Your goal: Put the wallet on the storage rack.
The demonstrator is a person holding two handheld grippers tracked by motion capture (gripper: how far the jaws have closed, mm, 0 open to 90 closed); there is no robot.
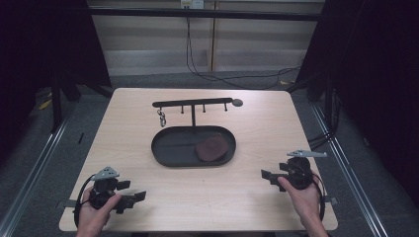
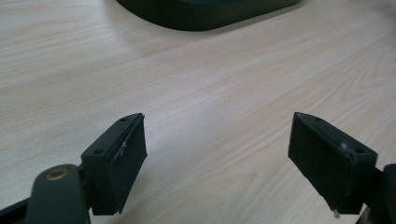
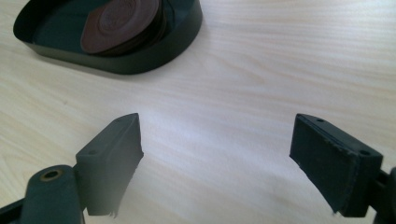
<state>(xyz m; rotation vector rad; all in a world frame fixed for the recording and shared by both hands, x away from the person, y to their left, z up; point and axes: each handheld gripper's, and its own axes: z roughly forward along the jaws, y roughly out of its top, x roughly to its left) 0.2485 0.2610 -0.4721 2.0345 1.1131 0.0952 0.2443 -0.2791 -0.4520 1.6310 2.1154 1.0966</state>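
- Pale wood-grain table [image 1: 148, 197]: bare along the near edge, with both grippers low over it at the corners.
- Left gripper [image 1: 132, 197], near-left corner: released, jaws spread wide, nothing between them; bare wood ahead in the left gripper view.
- Right gripper [image 1: 267, 174], near-right corner: likewise released and empty, jaws pointing inward toward the tray.
- Dark oval tray [image 1: 168, 143], mid-table, well apart from both grippers.
- Brown leather piece [image 1: 212, 147]: lying flat in the tray's right half, against the right wall; closer to the right gripper.
- Black hook rack [image 1: 192, 103], rising behind the tray; small metal ring [image 1: 161, 117] hanging at its left end; other pegs bare.
- Step in hand, as judged: starting position, approach not yet begun.
- Next move, as judged: reach with right gripper over the tray wall, tilt down, close on the leather edge.
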